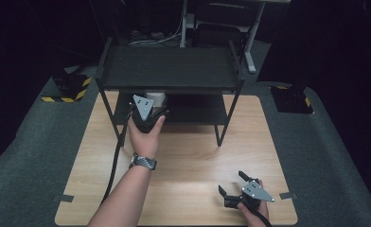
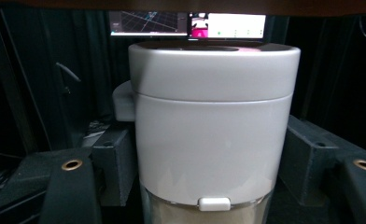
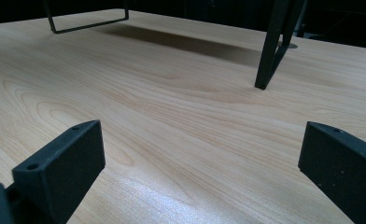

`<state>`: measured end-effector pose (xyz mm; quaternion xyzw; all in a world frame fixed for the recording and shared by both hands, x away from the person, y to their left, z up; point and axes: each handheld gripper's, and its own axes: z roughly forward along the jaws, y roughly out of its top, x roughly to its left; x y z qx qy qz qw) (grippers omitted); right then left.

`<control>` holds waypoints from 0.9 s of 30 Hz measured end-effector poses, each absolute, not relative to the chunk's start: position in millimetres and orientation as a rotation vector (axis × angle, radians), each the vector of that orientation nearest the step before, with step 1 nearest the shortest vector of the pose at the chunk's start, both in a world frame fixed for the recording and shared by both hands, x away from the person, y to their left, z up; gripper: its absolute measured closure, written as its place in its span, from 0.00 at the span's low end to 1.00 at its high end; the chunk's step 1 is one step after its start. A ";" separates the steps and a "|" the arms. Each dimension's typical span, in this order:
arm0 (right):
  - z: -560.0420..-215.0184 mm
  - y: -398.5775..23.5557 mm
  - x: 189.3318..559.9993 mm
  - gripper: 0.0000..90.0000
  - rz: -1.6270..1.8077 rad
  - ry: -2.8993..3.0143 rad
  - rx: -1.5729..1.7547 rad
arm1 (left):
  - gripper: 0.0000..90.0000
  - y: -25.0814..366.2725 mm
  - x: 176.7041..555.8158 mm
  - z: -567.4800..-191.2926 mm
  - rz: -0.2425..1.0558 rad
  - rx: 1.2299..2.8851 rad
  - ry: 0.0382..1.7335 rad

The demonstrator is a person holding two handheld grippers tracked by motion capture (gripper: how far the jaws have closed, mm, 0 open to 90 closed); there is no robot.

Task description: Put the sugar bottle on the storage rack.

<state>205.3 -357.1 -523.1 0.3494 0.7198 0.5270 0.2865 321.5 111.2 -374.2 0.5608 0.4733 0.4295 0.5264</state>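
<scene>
A white round container (image 2: 209, 140) with a fitted lid and a small side tab stands upright between the jaws of my left gripper (image 2: 204, 161). The black pads (image 2: 113, 168) press on both its sides, so the gripper is shut on it. In the high view the left gripper (image 1: 157, 102) holds the container (image 1: 156, 96) at the lower level of a black two-tier rack (image 1: 169, 66), under the top shelf. My right gripper (image 1: 233, 183) rests near the table's front right corner, open. Its jaws (image 3: 200, 158) stand wide apart over bare wood with nothing between them.
The rack's black legs (image 3: 270, 46) stand on the wooden table (image 1: 188, 156), the right front one ahead of the right gripper. Grey carpet surrounds the table. Black-and-yellow striped bases (image 1: 67, 90) sit at both back corners. A monitor (image 2: 190, 25) glows beyond the rack.
</scene>
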 end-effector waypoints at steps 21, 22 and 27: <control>-523.4 -357.5 205.4 0.00 1.411 1.926 0.927 | 0.34 102.4 337.3 -385.7 1.058 1.320 1.139; -523.3 -357.4 205.4 0.00 1.411 1.926 0.927 | 0.34 102.8 337.2 -385.7 1.057 1.322 1.137; -523.3 -357.2 205.3 0.00 1.410 1.925 0.927 | 0.33 103.4 337.0 -385.1 1.048 1.328 1.141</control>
